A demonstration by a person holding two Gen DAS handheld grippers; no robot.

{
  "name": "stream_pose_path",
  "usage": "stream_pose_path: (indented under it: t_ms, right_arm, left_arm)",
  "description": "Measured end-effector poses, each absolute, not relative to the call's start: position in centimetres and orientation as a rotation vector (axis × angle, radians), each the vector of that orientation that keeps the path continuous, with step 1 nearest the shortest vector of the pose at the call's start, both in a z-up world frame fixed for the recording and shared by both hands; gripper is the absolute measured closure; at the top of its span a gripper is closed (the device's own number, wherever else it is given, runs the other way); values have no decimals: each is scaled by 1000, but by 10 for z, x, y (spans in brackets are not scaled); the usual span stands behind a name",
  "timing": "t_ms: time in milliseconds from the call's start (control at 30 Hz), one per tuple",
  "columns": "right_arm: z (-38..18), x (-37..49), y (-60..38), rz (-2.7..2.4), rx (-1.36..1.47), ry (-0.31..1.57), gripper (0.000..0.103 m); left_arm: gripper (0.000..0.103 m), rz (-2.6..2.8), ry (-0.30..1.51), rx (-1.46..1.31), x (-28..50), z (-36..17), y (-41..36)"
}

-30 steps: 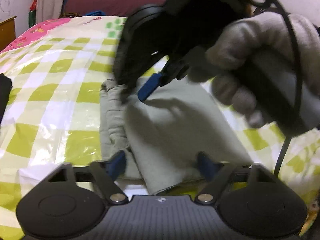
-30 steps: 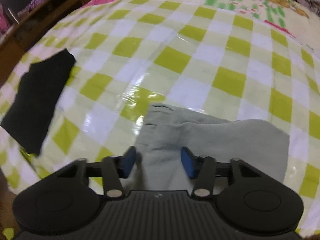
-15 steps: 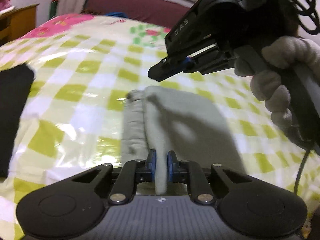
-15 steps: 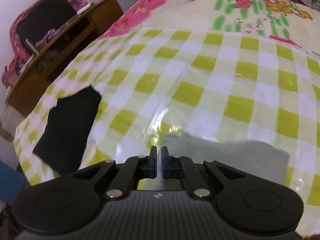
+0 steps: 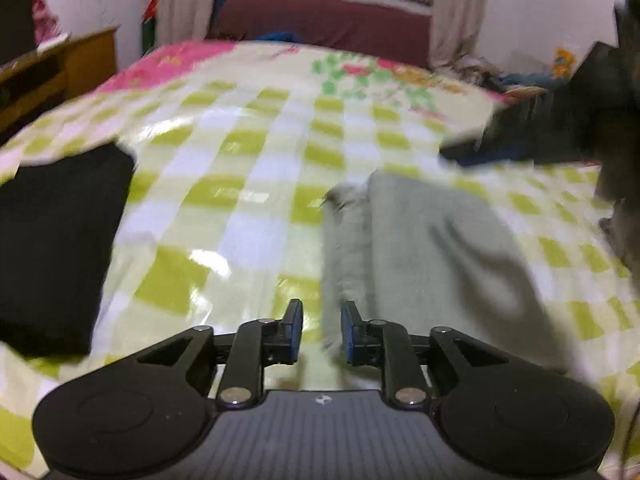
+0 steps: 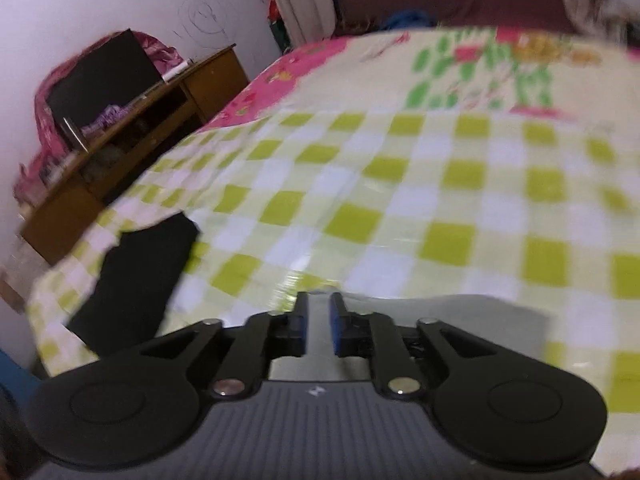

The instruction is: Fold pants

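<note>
The left claw [image 5: 321, 334] has just been opening: its blue pads [image 5: 295, 332] stand a little apart, released, with nothing pinched between them. Just ahead of it and a little to its right the grey pants [image 5: 432, 256] lie folded on the bed [image 5: 248, 184], their thick rolled edge running straight away from the right pad, the near end close under the claw. The right claw [image 6: 318, 328] has likewise just been opening; its pads [image 6: 336, 330] are parted by a narrow gap, through which the grey cloth shows underneath, and they do not press on it. From this claw the pants [image 6: 472, 316] stretch off to the right, their far edge just beyond the fingertips. Left of both claws, well apart from the pants, a folded black garment [image 5: 56, 248] lies at the bed's left edge. Ahead of both claws the green-and-white checked cover is bare and glossy up to a floral stretch near the far end. In the left view, the dark, blurred right claw and the hand holding it show at the right edge. Beyond the bed's left edge stands a wooden desk [image 6: 132, 148]; its open shelf holds small things too blurred to name.
</note>
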State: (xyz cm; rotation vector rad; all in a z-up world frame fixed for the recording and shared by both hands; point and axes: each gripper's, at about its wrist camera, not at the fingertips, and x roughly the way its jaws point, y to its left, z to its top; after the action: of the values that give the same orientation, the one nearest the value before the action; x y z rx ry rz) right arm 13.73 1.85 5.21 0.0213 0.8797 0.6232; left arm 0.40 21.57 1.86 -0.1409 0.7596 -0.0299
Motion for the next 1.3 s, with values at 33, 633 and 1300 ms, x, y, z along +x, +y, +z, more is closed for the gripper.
stream_pose_path:
  t_ms: [33,633,1300]
  right_arm:
    - [45,135,17,624,-13,892,81]
    - [13,132,-16,613,92,956,77]
    - [-15,68,-66,507,151,999,71]
  left_arm:
    - [61,-54,738,-132,8,21,212]
    - [44,-35,838,-69,48,1,184]
    - [41,17,867,104,21,0,115]
